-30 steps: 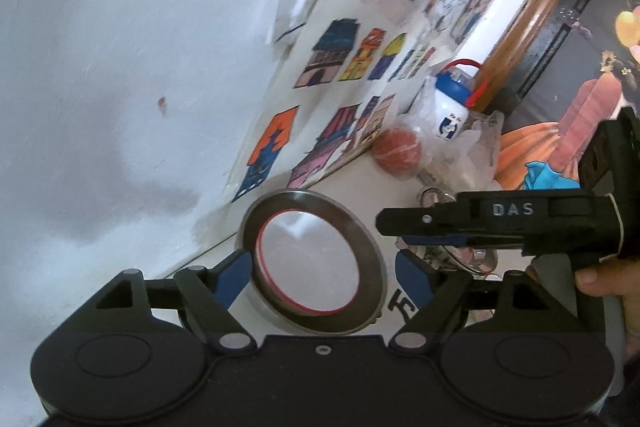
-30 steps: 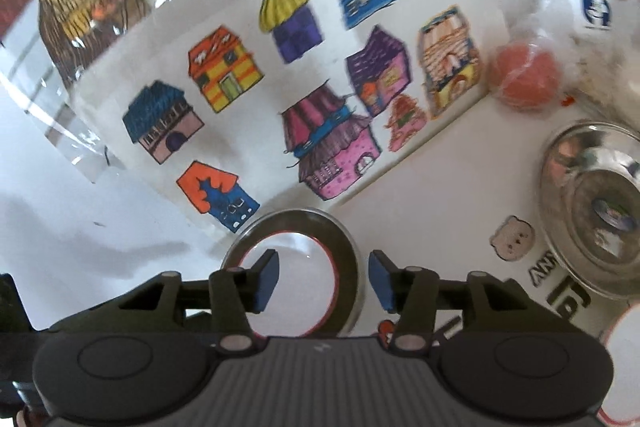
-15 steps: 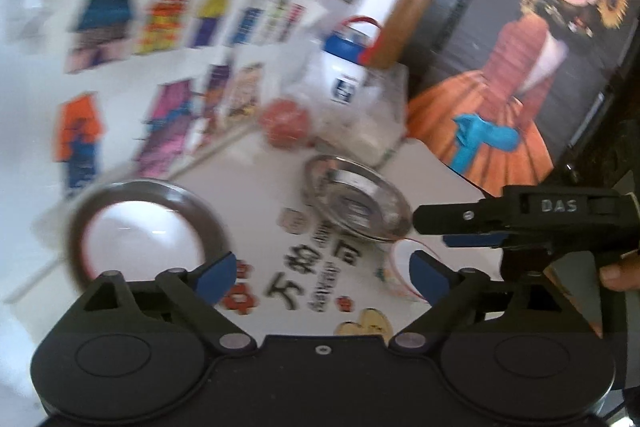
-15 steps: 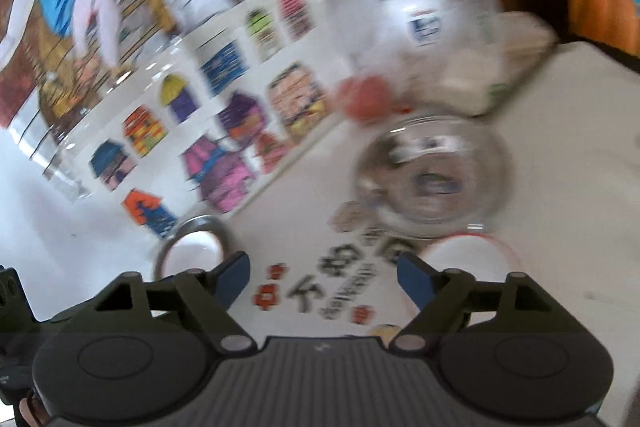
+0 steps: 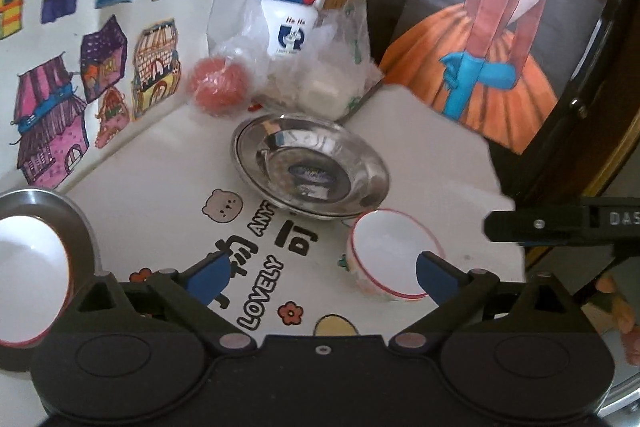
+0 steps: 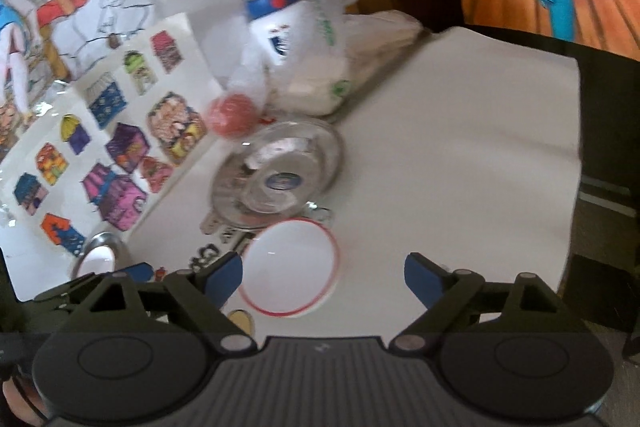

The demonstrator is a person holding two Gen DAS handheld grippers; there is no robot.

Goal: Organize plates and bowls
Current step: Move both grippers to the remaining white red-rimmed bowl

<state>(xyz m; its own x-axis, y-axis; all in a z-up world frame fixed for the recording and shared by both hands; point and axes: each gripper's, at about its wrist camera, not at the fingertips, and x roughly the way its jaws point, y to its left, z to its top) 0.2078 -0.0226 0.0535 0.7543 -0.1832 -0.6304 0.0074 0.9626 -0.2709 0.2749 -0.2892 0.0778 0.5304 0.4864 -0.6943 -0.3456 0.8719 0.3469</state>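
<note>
- Red-rimmed white bowl (image 5: 394, 259) is the piece in hand: it sits upright on the printed white mat (image 5: 160, 179), just in front of the steel plate (image 5: 310, 169) and close to its near rim; whether they touch I cannot tell.
- Left gripper (image 5: 320, 273): jaws wide and opening, nothing between the pads. The bowl lies ahead and to the right, beside the right blue pad (image 5: 430, 273).
- Right gripper (image 6: 323, 273): jaws also wide and opening, empty. In the right wrist view the bowl (image 6: 290, 267) is near the left pad (image 6: 224, 273), off the centre line.
- My reading: this is the approach to the bowl, with no grasp begun. One gripper should take it; the right looks better placed.
- To do it well, I shift the chosen gripper sideways until one pad goes inside the rim and the other outside, then pinch the wall. Spanning the whole bowl looks marginal.
- I come down shallow on the near rim, so the fingers stay clear of the plate edge behind.
- The glazed wall probably slips; I close fully before lifting and keep the bowl level.
- Farther out: a second white bowl already sits in a grey plate (image 5: 78, 223) at far left, the likely stacking spot.
- Behind the steel plate stand an orange ball (image 5: 218, 87), plastic bags (image 5: 328, 67) and a blue-lidded bottle (image 5: 290, 15); I avoid sweeping into them.
</note>
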